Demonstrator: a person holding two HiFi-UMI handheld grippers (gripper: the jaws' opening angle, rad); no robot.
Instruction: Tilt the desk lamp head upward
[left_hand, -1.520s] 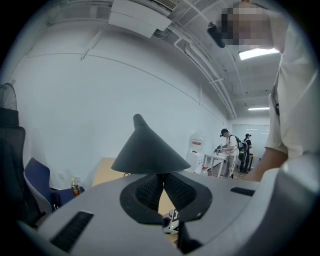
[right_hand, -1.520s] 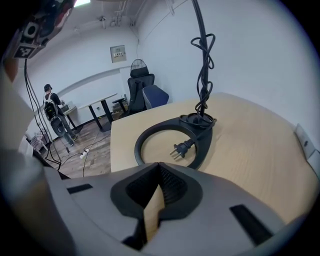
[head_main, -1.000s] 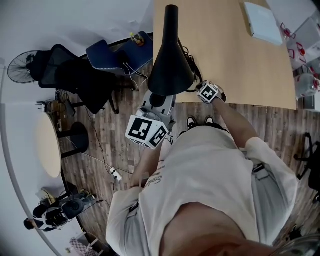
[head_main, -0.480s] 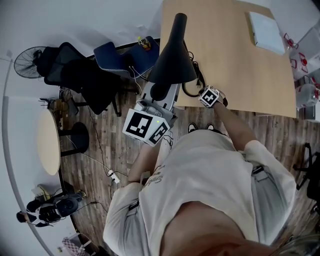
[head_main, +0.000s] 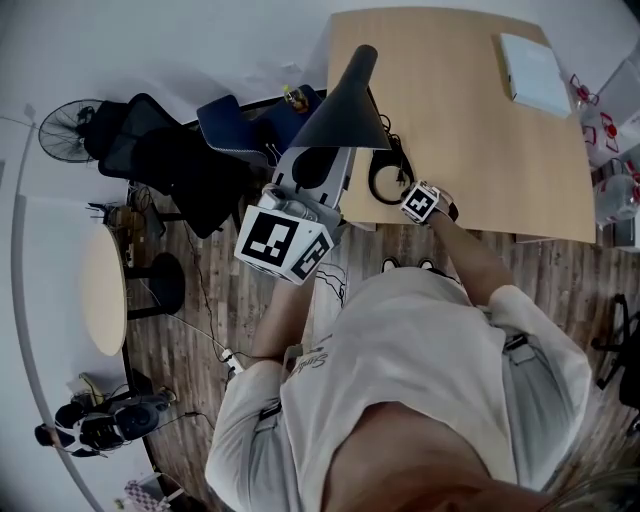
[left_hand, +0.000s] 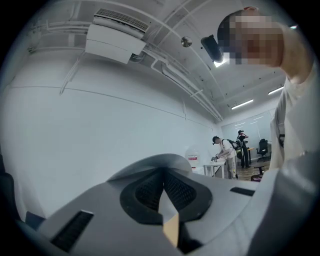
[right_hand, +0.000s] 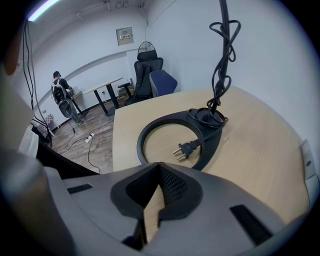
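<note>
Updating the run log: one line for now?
left gripper shut, by lamp head | right gripper shut, near lamp base | plug inside its ring

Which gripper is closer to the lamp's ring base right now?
Right. The right gripper has the ring base just ahead of its jaws; the left gripper is raised by the lamp head.

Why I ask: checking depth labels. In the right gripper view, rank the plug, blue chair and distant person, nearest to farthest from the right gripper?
1. Plug, just ahead, inside the lamp's ring base.
2. Blue chair, centre, beyond the desk.
3. Person, far left, across the room.
</note>
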